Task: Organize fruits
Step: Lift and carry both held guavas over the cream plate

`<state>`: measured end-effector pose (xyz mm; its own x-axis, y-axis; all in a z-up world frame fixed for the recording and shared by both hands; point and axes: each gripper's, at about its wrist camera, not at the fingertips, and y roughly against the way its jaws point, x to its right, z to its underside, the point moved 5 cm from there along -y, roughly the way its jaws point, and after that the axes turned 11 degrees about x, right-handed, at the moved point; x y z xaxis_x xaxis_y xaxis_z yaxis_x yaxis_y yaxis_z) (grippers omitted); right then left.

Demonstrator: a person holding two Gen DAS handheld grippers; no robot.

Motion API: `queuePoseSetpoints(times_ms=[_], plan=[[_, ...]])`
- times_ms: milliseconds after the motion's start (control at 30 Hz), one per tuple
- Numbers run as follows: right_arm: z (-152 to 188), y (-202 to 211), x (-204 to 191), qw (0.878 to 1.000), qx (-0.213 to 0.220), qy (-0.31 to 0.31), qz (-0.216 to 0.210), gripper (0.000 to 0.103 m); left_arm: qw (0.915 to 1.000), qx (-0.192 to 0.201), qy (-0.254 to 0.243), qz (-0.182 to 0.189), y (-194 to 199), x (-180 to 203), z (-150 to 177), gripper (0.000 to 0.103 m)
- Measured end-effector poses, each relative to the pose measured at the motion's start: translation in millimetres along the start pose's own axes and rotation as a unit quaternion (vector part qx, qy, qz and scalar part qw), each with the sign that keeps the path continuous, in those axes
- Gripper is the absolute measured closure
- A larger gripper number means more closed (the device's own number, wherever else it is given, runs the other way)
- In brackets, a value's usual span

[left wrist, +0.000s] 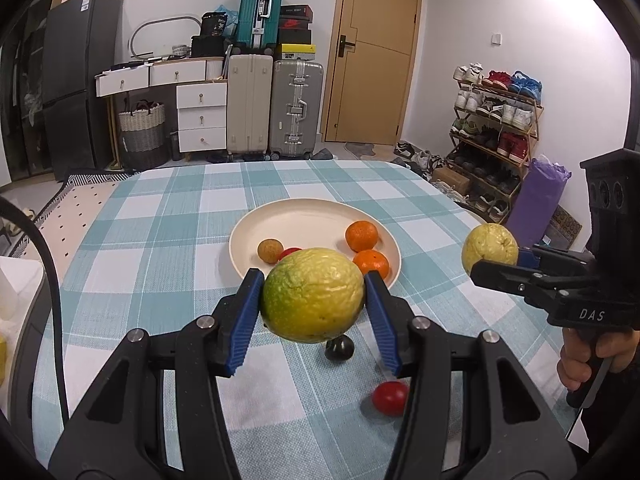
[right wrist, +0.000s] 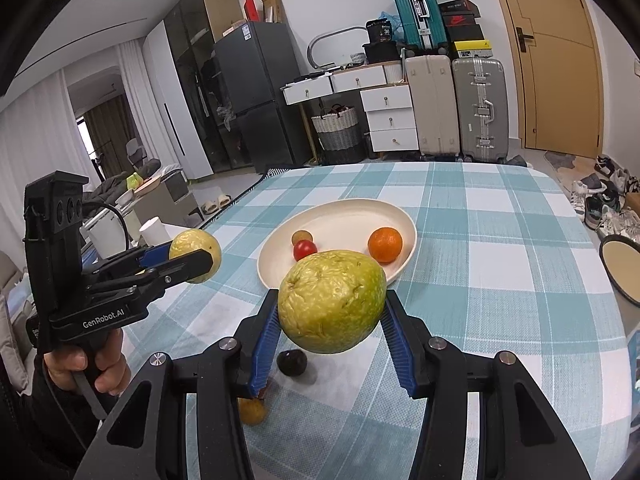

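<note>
The left gripper is clamped on a yellow-green fruit, which is pressed between the blue pads and held clear above the checked tablecloth. The fruit sits at the very tips of the fingers, in front of and partly covering the near rim of the cream plate.

The right gripper is likewise closed on a second yellow-green fruit, gripped on both sides by its pads and raised above the cloth, just short of the plate's near edge. In the left wrist view this same fruit is seen at the tip of the right gripper, off to the right of the plate and apart from it.

On the plate two oranges, a brownish round fruit and a red fruit are noted. On the cloth below the grippers lie a dark fruit and another red fruit. A further yellowish fruit is partly hidden behind the right gripper's left finger.

A hand is seen on the left gripper's handle.
</note>
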<state>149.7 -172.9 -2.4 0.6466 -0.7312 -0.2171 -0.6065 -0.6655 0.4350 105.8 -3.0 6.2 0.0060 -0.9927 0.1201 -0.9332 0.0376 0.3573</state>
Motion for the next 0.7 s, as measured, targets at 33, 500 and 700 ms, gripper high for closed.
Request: queuePoseSetpoints(times_ms=[33, 500, 700], plan=[[-0.9, -1.0, -0.9, 1.000, -0.001, 0.001, -0.001, 0.053, 1.0000, 0.000, -0.002, -0.001, -3.2, -1.1, -1.3, 0.054], [-10.0, -30.5, 0.1, 1.000, -0.020, 0.003, -0.002, 0.053, 0.9999, -0.016, -0.004, -0.002, -40.1, -12.3, -6.2, 0.054], [-1.6, -53.1, -7.6, 0.999, -0.050, 0.005, -0.014, 0.053, 0.9995, -0.032, -0.005, 0.001, -60.3, -19.0, -0.1, 0.054]])
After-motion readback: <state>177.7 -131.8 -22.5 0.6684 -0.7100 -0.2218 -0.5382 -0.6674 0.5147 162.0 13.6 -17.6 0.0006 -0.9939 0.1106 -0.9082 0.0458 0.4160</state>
